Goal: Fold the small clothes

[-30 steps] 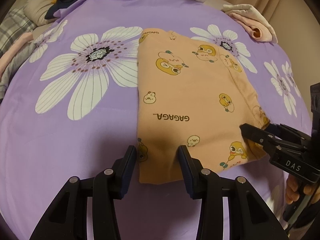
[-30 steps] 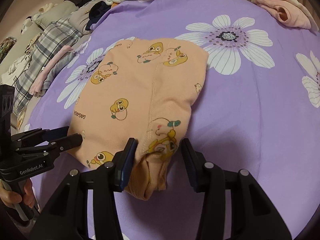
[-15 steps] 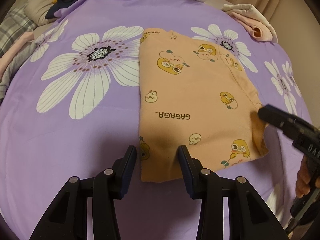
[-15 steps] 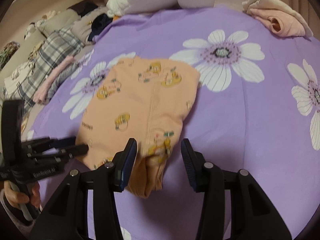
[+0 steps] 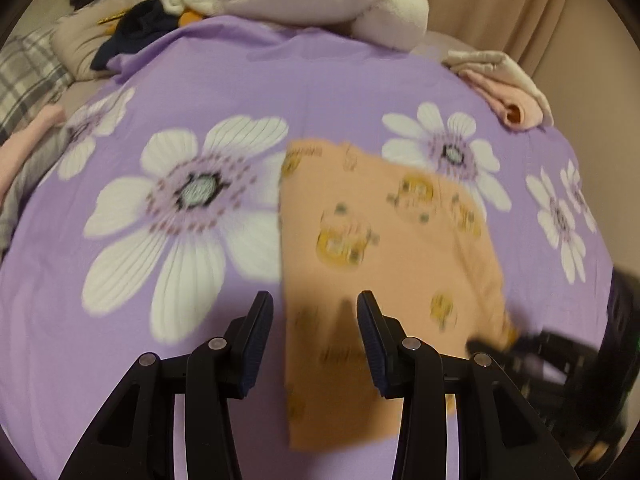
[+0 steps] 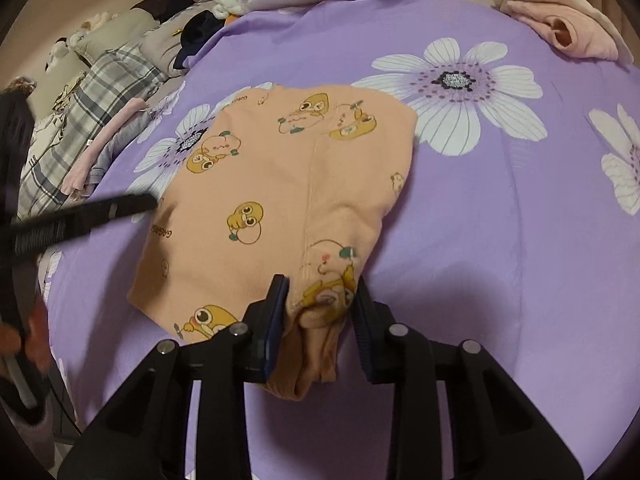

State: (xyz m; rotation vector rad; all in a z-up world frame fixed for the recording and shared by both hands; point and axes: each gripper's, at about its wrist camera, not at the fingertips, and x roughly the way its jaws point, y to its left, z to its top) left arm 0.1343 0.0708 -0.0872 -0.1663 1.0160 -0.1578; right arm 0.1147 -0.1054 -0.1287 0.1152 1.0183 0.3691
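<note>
**Risk: the grip takes only some layers**

The folded garment (image 6: 280, 200) lies on the purple sheet (image 6: 500, 260). The right gripper (image 6: 320, 300) is closing, its jaws around the thick near corner. If the pads catch only the top layers, the fold may open when lifted. The left gripper (image 5: 314, 340) stands apart and empty above the near edge, so nothing pins that side.
</note>
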